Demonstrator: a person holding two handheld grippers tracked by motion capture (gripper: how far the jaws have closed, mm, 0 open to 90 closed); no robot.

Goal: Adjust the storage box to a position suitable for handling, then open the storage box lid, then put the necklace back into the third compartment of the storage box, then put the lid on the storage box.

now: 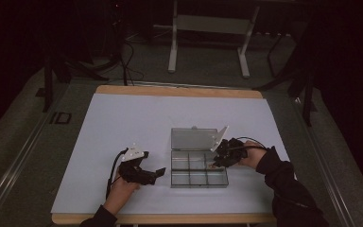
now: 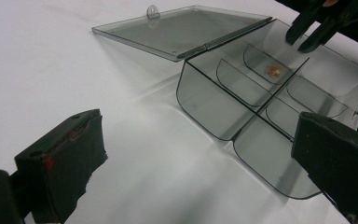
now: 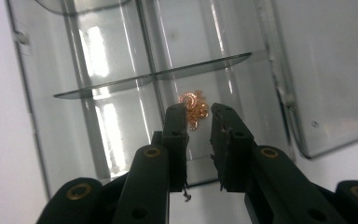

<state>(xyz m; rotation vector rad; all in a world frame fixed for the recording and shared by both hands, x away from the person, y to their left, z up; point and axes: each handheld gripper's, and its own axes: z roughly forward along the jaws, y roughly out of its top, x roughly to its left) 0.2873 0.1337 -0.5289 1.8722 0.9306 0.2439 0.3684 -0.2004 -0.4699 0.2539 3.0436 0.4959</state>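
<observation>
A clear smoky plastic box with several compartments lies open on the white table, its lid folded back flat. A small coppery chain-like trinket lies on the floor of one compartment, also seen as the trinket in the left gripper view. My right gripper hovers just over it at the box's right side, jaws a little apart, nothing pinched between them. My left gripper rests on the table left of the box, jaws wide open and empty.
The box's upright dividers and walls hem in the trinket's compartment. A white sheet covers the wooden table, with bare surface left of and behind the box. Metal stand legs rise on the floor beyond the far edge.
</observation>
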